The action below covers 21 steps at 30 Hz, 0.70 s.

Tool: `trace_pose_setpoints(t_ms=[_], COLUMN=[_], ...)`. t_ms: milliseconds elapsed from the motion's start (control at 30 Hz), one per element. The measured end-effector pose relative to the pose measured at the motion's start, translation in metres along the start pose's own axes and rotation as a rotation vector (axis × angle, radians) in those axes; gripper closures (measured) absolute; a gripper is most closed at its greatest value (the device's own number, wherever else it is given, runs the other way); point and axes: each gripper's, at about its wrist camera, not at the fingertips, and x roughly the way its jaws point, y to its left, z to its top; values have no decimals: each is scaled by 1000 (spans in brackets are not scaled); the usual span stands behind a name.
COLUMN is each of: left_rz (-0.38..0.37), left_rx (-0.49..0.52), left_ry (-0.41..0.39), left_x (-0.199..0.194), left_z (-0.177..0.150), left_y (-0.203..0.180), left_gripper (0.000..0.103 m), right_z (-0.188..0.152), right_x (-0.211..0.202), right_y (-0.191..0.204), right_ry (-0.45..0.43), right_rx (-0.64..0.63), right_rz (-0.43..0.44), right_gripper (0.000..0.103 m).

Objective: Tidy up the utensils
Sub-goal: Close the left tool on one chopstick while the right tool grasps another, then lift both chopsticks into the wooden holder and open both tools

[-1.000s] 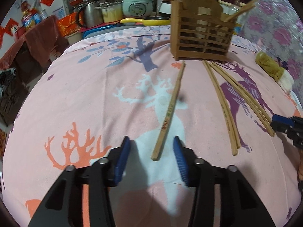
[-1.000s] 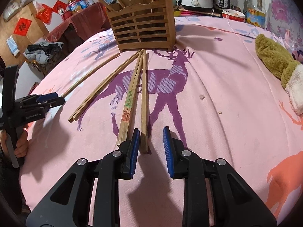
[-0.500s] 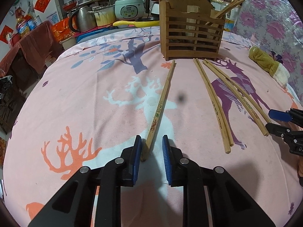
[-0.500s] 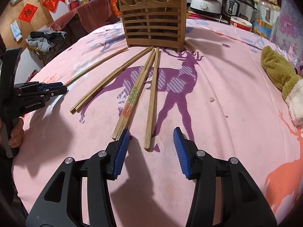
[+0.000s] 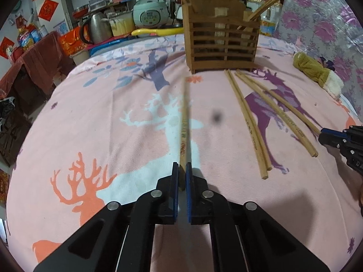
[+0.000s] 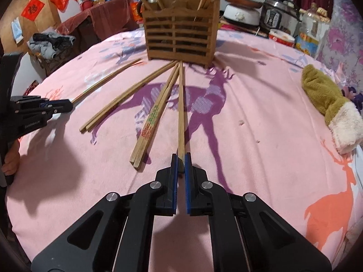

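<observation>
A slatted wooden utensil holder stands at the far side of the pink deer-print cloth with several chopsticks in it. My left gripper is shut on the near end of a single wooden chopstick, which points toward the holder and looks blurred. My right gripper is shut on the near end of another chopstick that lies along the cloth. Several more chopsticks lie loose between the two. Each gripper shows at the edge of the other's view.
A green and white mitt lies at the right side of the cloth. Beyond the table stand a rice cooker, a kettle, pots and a red-covered side table.
Both grippers have closed: the left one on the single chopstick, which has swung to point straight ahead; the right one moved forward and shut on the rightmost chopstick.
</observation>
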Motion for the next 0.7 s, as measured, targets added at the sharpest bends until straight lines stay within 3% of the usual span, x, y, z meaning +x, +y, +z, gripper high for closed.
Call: trace_pose_setpoints(t_ms=[167, 333, 700], left_rz=[-2, -14, -84], left_rx=[-16, -11, 8], left_ry=[-107, -171, -245], left_x=[-29, -57, -103], left_z=[10, 27, 82], left_y=[-3, -11, -37], left_gripper=[97, 97, 97], right_z=[6, 19, 58], right_x=[-25, -62, -108], right_y=[4, 3, 9], right_ry=[-119, -250, -369], right_rx=[-20, 13, 19], right_rz=[-39, -10, -3], right_gripper=[96, 96, 97])
